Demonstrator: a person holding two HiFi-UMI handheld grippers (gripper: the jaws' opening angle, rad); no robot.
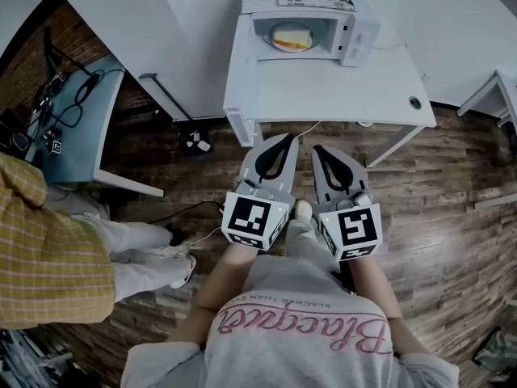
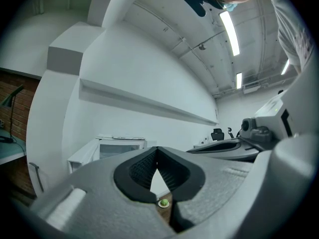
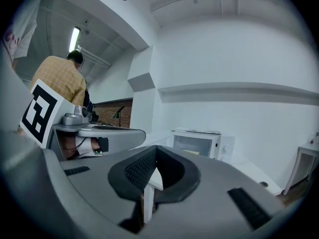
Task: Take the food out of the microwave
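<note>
A white microwave (image 1: 303, 18) stands at the back of a white table (image 1: 323, 83). Yellow food on a plate (image 1: 292, 37) shows in its front; I cannot tell how the door stands. The microwave also appears small and far off in the left gripper view (image 2: 119, 146) and in the right gripper view (image 3: 197, 142). My left gripper (image 1: 288, 138) and right gripper (image 1: 317, 148) are held side by side over the wooden floor, short of the table's near edge. Both point level towards the table. Both are shut with nothing between the jaws (image 2: 157, 148) (image 3: 156, 147).
A person in a yellow checked shirt and white trousers (image 1: 56, 249) stands at the left. Beside them is a blue-grey desk with cables (image 1: 77, 120). A second white table (image 1: 501, 95) is at the right edge. A small marked object (image 1: 196, 142) lies on the floor.
</note>
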